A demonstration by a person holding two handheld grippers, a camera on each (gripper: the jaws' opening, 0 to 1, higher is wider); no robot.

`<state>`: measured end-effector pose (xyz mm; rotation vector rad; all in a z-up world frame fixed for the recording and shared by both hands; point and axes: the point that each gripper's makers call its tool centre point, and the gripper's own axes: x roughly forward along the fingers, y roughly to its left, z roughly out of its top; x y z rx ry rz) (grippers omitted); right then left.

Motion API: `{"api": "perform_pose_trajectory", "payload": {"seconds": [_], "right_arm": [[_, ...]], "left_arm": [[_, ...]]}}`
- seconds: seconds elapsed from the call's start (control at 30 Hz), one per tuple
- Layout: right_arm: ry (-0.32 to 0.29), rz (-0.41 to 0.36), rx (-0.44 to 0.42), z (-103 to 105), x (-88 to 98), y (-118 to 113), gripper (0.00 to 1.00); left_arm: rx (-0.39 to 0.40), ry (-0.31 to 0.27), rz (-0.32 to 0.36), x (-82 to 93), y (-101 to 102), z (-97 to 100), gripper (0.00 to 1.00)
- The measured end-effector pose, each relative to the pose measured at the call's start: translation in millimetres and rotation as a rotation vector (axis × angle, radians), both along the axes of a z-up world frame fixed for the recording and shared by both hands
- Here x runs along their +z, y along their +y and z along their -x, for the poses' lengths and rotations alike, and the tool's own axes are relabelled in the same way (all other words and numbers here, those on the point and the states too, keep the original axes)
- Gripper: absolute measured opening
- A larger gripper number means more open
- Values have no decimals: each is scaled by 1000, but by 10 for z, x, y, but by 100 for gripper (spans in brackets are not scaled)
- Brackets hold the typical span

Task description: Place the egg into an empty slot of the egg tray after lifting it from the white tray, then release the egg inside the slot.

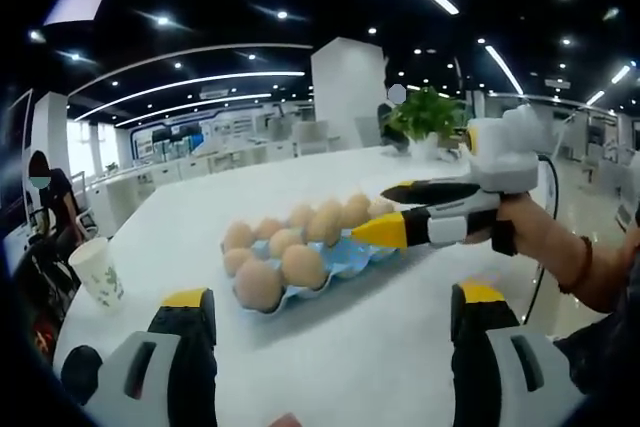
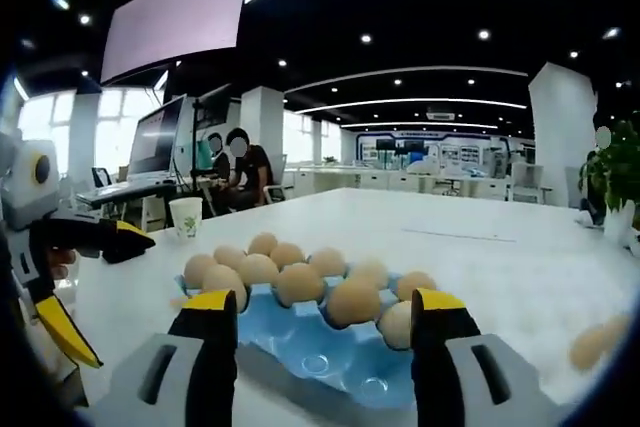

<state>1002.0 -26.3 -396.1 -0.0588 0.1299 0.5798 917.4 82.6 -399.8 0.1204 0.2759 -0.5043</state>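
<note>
Resting on a smooth white table, the egg tray is a light blue moulded sheet of round cups with a scalloped edge, and most cups hold matte tan eggs. In the right gripper view the same blue tray shows glossy empty cups along its near edge, between the yellow-tipped black jaws of the right gripper. Those jaws stand wide apart with nothing between them; their tips reach the tray's front edge, though contact is hard to judge.

At the far right of that view a tan rounded egg lies on the table, blurred by the lens edge and partly cut off; whatever it sits on cannot be made out.

In the left gripper view the left gripper hangs above bare table short of the tray, jaws parted wide and holding nothing. The right gripper enters there from the right, held level in a hand, its spread jaws reaching over the tray's far right end.

A paper cup with a green print stands upright near the table's left edge, well apart from the tray. A leafy potted plant sits at the far side.
</note>
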Motion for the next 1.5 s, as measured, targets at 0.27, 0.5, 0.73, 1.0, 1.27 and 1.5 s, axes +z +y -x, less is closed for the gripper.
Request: {"api": "perform_pose_trajectory", "payload": {"seconds": [0.27, 0.5, 0.73, 1.0, 1.27, 1.5], "right_arm": [[2, -1, -46, -43, 0, -204, 74], [10, -7, -74, -77, -1, -359, 74], [7, 9, -114, -103, 8, -552, 74], [-1, 24, -162, -135, 42, -789, 76], [16, 20, -189, -127, 40, -986, 77], [22, 10, -229, -133, 31, -1204, 77]], "left_arm": [[-1, 2, -3, -9, -13, -3, 100], [0, 2, 2, -14, -28, -15, 100], [-2, 0, 3, -11, -54, -32, 100], [0, -6, 5, 8, -78, -47, 100], [-4, -12, 13, 16, -126, -76, 100], [8, -19, 15, 39, -94, -113, 100]]}}
